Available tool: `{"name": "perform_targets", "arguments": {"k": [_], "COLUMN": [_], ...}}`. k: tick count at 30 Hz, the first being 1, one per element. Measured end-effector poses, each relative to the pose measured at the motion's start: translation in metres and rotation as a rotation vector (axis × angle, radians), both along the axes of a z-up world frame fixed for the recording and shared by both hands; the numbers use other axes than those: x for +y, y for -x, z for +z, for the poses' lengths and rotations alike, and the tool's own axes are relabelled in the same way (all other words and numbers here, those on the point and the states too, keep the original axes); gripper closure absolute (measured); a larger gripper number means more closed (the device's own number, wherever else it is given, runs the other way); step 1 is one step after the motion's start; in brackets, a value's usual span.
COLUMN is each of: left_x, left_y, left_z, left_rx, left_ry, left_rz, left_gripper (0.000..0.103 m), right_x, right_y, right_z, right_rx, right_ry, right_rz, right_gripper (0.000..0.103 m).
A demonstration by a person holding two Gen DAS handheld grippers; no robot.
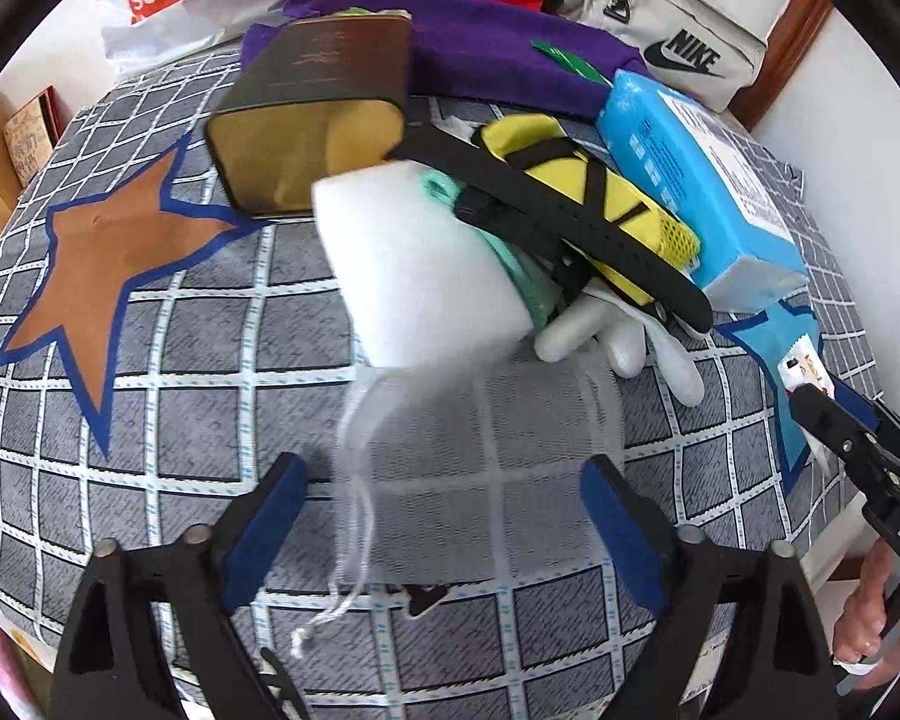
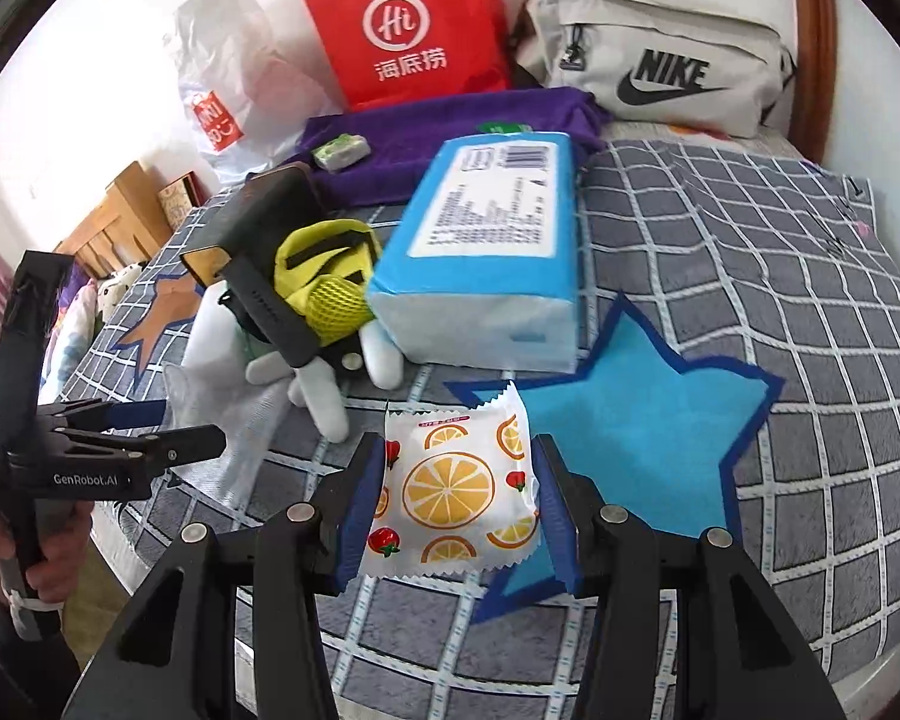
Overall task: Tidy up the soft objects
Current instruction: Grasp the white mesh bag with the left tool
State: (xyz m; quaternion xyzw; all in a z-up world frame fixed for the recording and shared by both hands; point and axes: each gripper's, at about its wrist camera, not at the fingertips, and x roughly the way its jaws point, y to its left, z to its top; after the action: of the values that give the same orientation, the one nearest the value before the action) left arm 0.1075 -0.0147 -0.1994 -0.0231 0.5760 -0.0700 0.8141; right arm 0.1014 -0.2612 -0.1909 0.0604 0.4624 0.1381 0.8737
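Note:
A sheer white drawstring pouch [image 1: 480, 438] lies flat on the checked bed cover [image 1: 180, 420]. My left gripper [image 1: 444, 468] stands open over it, one blue pad on each side, neither pressing on it. Just beyond the pouch is a white foam block [image 1: 414, 264], blurred, and a white glove [image 1: 624, 342]. My right gripper [image 2: 459, 450] is shut on an orange-print snack packet [image 2: 450, 486], held low over the edge of a blue star patch [image 2: 630, 450]. The left gripper [image 2: 192, 423] shows at the left of the right wrist view.
A pile sits behind: a black and gold box [image 1: 312, 120], a black strap [image 1: 570, 222], a yellow mesh bag [image 1: 618, 198] and a blue tissue pack [image 2: 486, 252]. Farther back lie a purple cloth [image 2: 438, 132], red bag [image 2: 408, 24] and grey Nike bag [image 2: 660, 60]. An orange star patch [image 1: 108, 264] lies left.

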Motion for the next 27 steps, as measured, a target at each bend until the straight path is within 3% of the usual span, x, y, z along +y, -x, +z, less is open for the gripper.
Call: {"name": "perform_targets", "arguments": {"k": [4, 9, 15, 19, 21, 24, 26, 27], "left_x": [-0.015, -0.022, -0.024, -0.025, -0.02, -0.012, -0.004, -0.001], "left_y": [0.0, 0.0, 0.0, 0.006, 0.009, 0.01, 0.01, 0.01], "left_z": [-0.005, -0.009, -0.008, 0.0, 0.003, 0.007, 0.01, 0.011], "left_rx": [-0.002, -0.009, -0.031, -0.043, -0.042, -0.038, -0.03, -0.025], "left_ry": [-0.05, -0.115, -0.128, -0.142, -0.146, -0.156, -0.154, -0.147], "left_rz": [-0.016, -0.008, -0.006, -0.018, -0.012, -0.006, 0.011, 0.014], "left_gripper": [0.0, 0.0, 0.004, 0.033, 0.042, 0.063, 0.083, 0.087], "right_x": [-0.004, -0.003, 0.004, 0.006, 0.008, 0.013, 0.016, 0.017], "right_y": [0.0, -0.001, 0.0, 0.001, 0.002, 0.003, 0.005, 0.006], "right_z": [-0.006, -0.016, -0.023, -0.022, -0.023, -0.022, -0.021, -0.02], "right_rx": [0.013, 0.034, 0.046, 0.051, 0.057, 0.067, 0.069, 0.068], "right_ry": [-0.005, -0.002, 0.016, 0.017, 0.022, 0.017, 0.019, 0.017], "right_rz": [0.001, 0.003, 0.012, 0.016, 0.02, 0.035, 0.044, 0.047], "right_gripper": [0.054, 0.054, 0.054, 0.054, 0.054, 0.054, 0.054, 0.054]}}
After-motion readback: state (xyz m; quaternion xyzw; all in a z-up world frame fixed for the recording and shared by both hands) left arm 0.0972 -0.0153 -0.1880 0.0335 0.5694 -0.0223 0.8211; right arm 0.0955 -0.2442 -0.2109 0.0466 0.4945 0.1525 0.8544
